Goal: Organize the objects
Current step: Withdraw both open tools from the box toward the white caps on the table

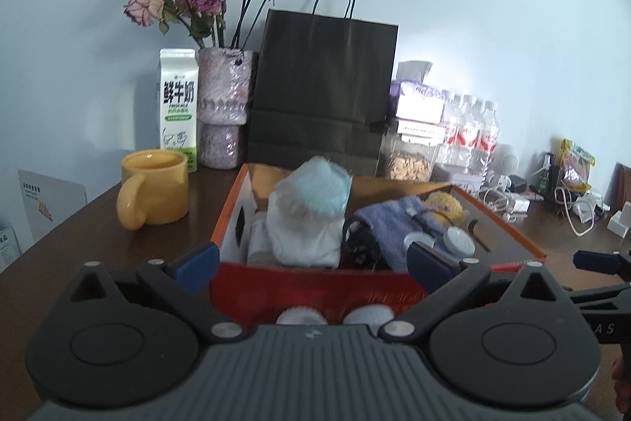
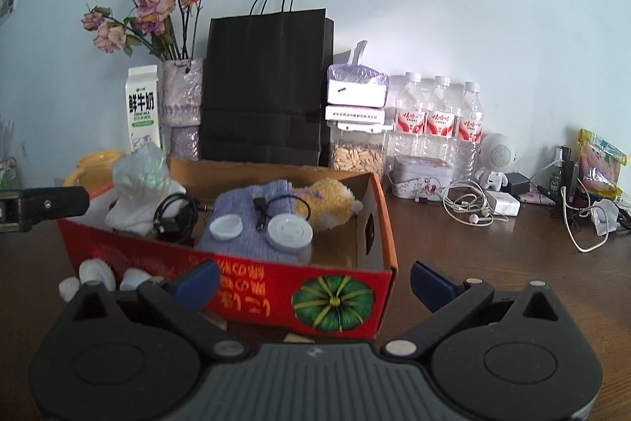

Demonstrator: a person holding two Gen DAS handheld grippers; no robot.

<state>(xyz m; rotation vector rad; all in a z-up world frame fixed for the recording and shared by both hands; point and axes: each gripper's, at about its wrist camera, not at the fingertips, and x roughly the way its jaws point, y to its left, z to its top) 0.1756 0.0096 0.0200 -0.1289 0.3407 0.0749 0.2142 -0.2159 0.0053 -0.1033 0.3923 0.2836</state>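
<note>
An open red cardboard box [image 1: 315,287] [image 2: 276,298] sits on the dark wooden table. It holds a white plastic bag [image 1: 307,216] [image 2: 138,180], a purple cloth [image 1: 390,219] [image 2: 248,223], a yellow plush toy [image 2: 331,204], black cables [image 2: 175,214] and two white round discs [image 2: 291,231]. Several small white caps [image 1: 301,316] [image 2: 96,273] lie on the table in front of the box. My left gripper [image 1: 311,263] is open and empty just before the box's front wall. My right gripper [image 2: 315,281] is open and empty at the box's right front corner.
At the back stand a yellow mug [image 1: 154,192], a milk carton [image 1: 178,105], a vase of dried roses [image 1: 223,105], a black paper bag [image 1: 323,97] [image 2: 264,85], water bottles [image 2: 437,121], a snack jar [image 2: 357,152], a tin [image 2: 422,176], earphones [image 2: 469,208] and chargers.
</note>
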